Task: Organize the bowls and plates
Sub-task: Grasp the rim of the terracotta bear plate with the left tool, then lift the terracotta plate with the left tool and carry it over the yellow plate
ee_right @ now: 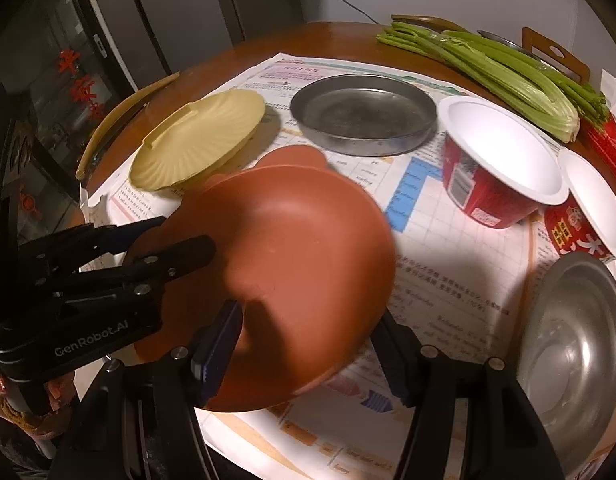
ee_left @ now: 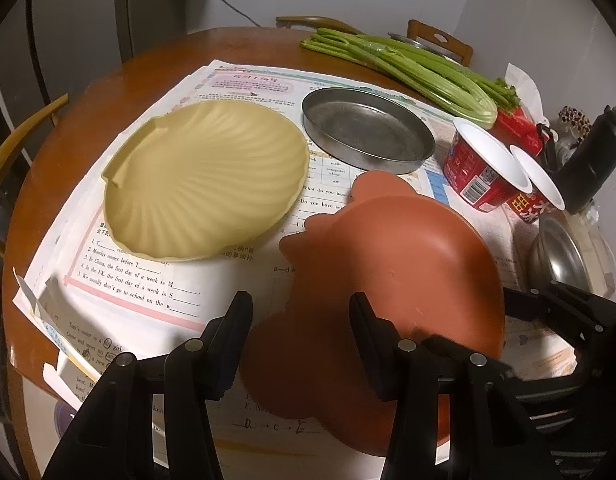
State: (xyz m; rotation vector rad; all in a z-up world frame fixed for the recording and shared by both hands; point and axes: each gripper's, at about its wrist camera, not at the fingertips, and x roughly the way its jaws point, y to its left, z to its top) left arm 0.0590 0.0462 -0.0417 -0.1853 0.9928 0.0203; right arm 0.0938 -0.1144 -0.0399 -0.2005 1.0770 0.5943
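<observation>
- The shell plate (ee_left: 203, 180) lies on printed sheets (ee_left: 147, 292) on the surface (ee_left: 107, 80), left of the metal pan (ee_left: 368, 132).
- The lobed plate (ee_left: 396, 272) sits in front of the pan.
- Two paper cups (ee_right: 504, 160) stand right of the pan.
- Celery (ee_right: 488, 68) lies behind them.
- A steel bowl (ee_right: 580, 344) sits nearest on the right.

Hidden, cut off and blurred parts around the two tongs

In the left wrist view the near rim of the terracotta plate (ee_left: 396, 256) is covered by the fingers of the left gripper (ee_left: 299, 312), and the steel bowl (ee_left: 560, 256) to its right is partly covered by the right gripper (ee_left: 556, 300). In the right wrist view the right gripper (ee_right: 308, 332) has its right finger behind the plate (ee_right: 291, 248), whose far edge is blurred. The steel bowl (ee_right: 580, 344) is cut by the picture's edge. The small print on the paper sheets (ee_right: 460, 240) cannot be read.
</observation>
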